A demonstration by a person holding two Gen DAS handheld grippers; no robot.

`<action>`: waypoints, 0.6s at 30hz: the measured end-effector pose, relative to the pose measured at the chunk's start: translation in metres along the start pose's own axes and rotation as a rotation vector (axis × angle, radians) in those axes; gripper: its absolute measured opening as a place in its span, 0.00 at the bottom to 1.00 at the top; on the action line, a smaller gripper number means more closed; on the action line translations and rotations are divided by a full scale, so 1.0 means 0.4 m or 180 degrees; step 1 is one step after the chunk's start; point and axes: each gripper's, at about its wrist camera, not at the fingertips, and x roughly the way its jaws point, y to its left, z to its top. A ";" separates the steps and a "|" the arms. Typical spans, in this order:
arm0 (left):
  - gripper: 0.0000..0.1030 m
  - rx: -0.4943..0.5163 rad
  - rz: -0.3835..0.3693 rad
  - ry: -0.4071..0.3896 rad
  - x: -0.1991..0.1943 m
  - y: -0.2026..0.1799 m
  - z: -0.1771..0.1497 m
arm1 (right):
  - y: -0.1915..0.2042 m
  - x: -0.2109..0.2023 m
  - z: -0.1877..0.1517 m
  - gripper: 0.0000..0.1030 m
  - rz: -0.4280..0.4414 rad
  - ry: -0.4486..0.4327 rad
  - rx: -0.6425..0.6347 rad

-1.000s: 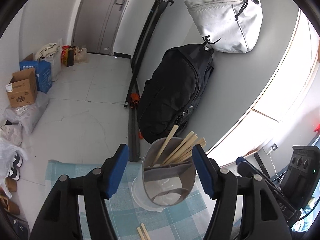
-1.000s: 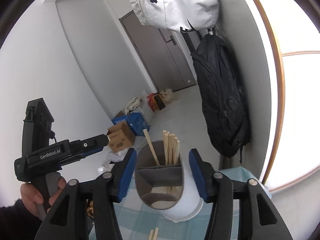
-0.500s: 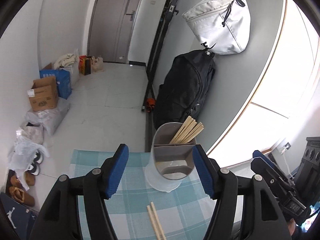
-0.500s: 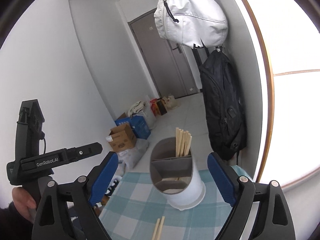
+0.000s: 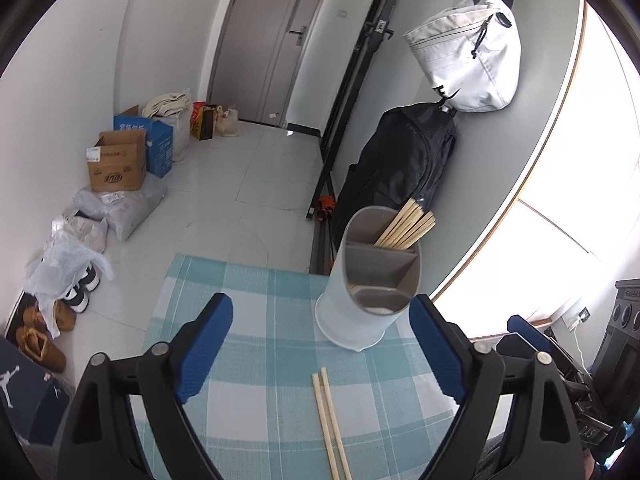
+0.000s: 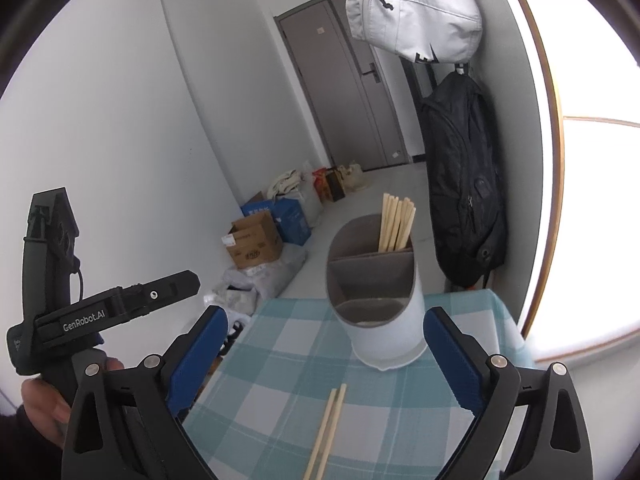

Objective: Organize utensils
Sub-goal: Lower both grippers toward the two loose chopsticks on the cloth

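left gripper (image 6: 188,284) body: "genrobot.ai" | blue box (image 5: 154,142): print illegible

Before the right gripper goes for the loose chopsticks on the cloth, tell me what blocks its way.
Nothing visible does. The loose chopsticks lie bare on the checked cloth, right ahead of the right gripper, whose jaws are opening with nothing between them. The utensil holder stands beyond the pair, apart from it, not in the path.
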 end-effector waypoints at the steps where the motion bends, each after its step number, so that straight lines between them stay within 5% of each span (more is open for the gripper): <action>1: 0.85 0.0024 0.0002 0.0002 0.004 0.001 -0.011 | 0.004 0.004 -0.010 0.97 -0.0002 0.0024 -0.0020; 8: 0.85 0.0105 0.0125 0.0075 0.048 0.026 -0.074 | 0.016 0.062 -0.073 0.98 -0.0100 0.0334 -0.0155; 14: 0.85 0.0033 0.0281 0.0242 0.092 0.080 -0.107 | -0.002 0.150 -0.101 0.96 -0.0115 0.0928 -0.0165; 18: 0.85 -0.0271 0.0255 0.0520 0.128 0.132 -0.108 | 0.000 0.231 -0.132 0.73 -0.0113 0.1420 -0.0263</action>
